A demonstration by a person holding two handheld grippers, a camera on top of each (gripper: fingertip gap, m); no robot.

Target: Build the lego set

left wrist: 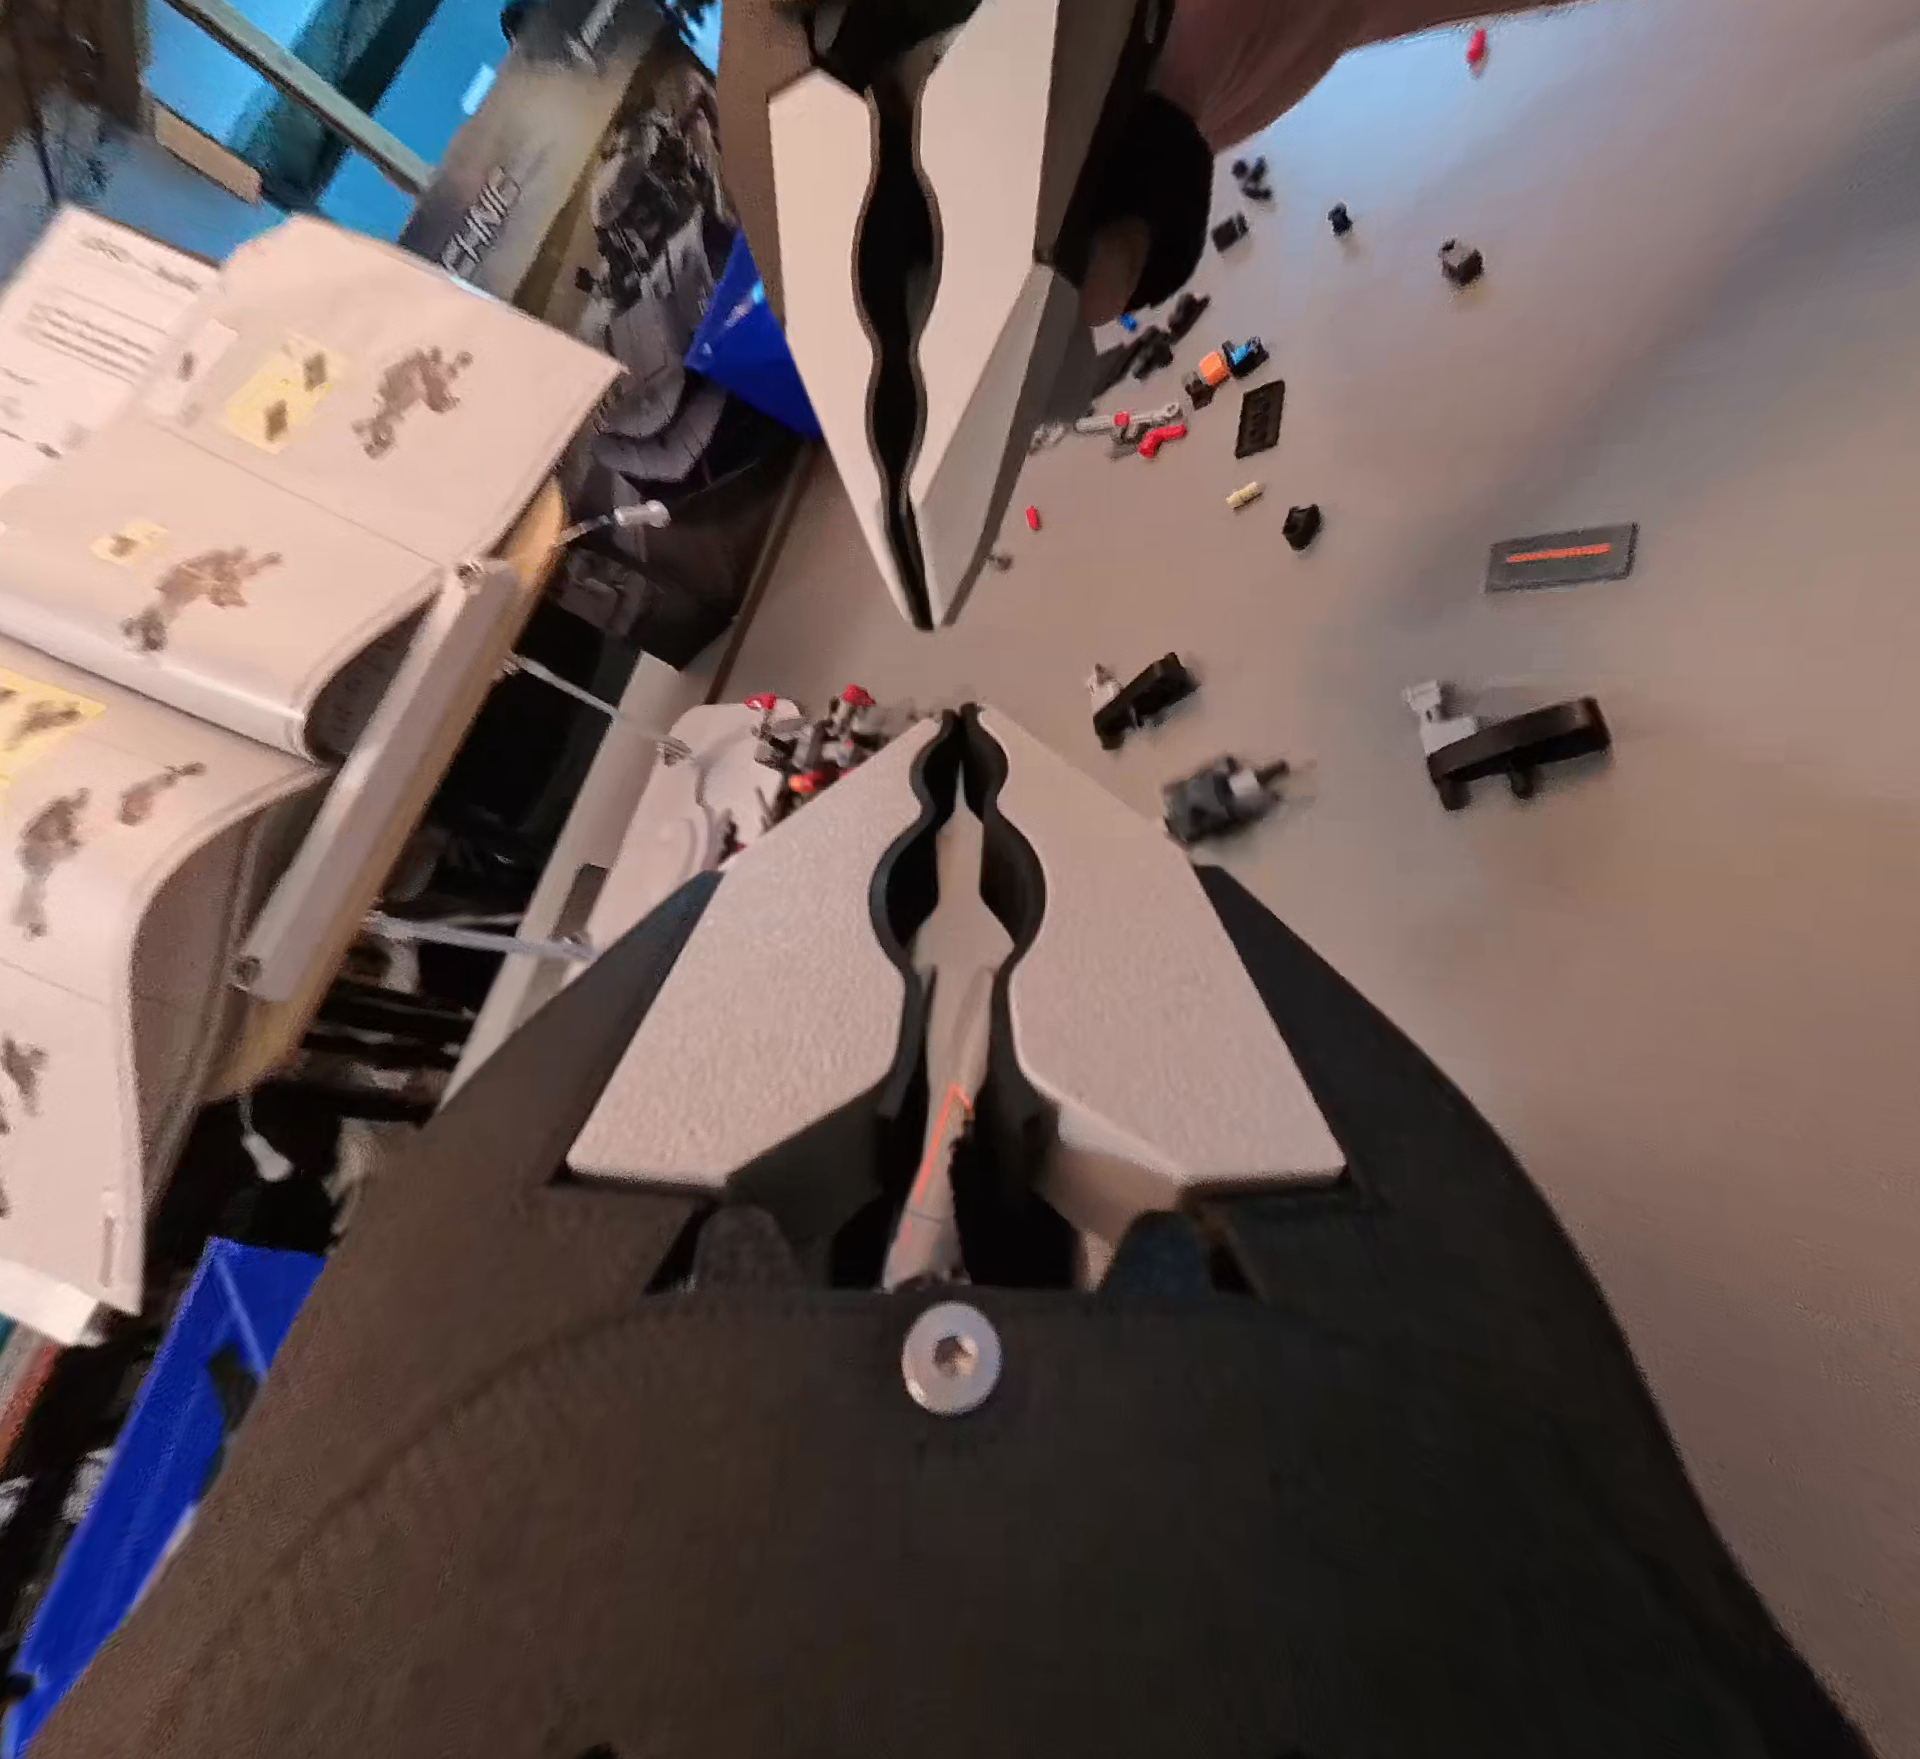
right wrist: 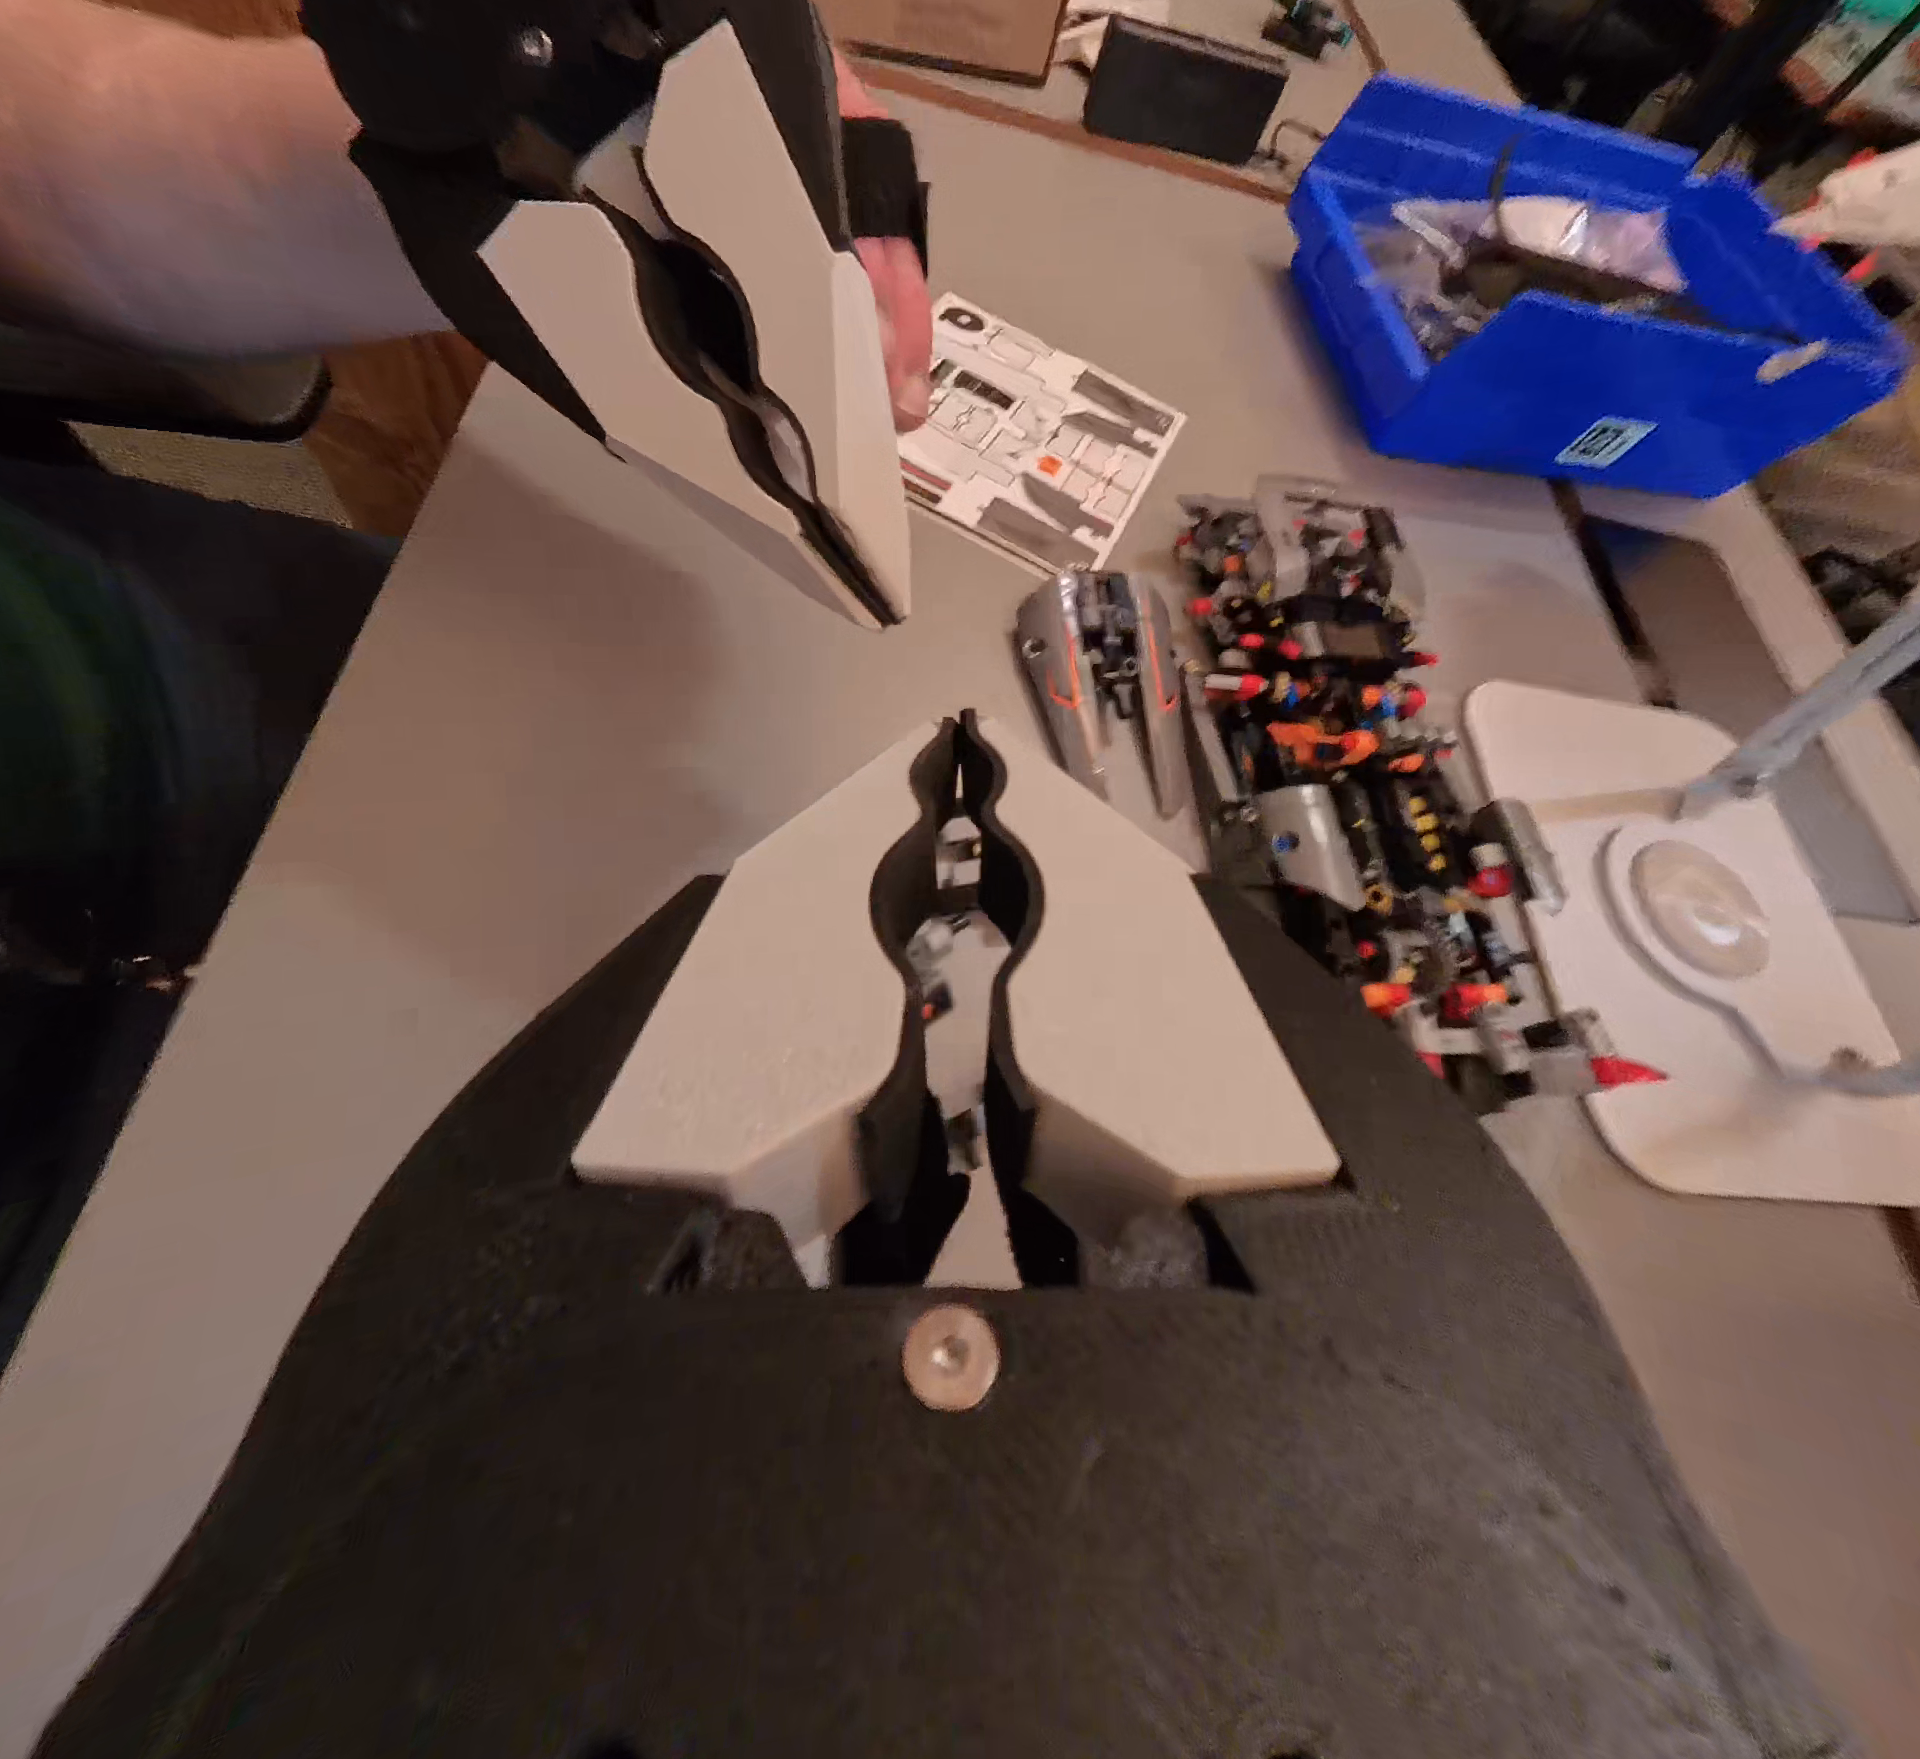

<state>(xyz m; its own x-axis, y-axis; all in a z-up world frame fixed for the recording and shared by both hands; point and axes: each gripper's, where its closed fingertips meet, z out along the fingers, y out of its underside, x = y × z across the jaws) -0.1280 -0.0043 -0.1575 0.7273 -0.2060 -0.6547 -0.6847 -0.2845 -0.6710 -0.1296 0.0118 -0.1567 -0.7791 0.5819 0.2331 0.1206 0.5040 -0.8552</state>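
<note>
We see dim, warm indoor light; soft shadows on table (right wrist: 582,670). Motion blur toward 9 o'clock smears booklet (left wrist: 260,483). Wide-angle bending at edges.

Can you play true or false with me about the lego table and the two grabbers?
1. The blue bin sits on the table. True.
2. The sticker sheet is inside the bin. False: it lies flat on the table.
3. The left gripper is wide open. False: its tips are together.
4. Loose pieces are scattered on the table. True.
5. The right gripper grips the big lego model. False: the model lies beside it.
</note>
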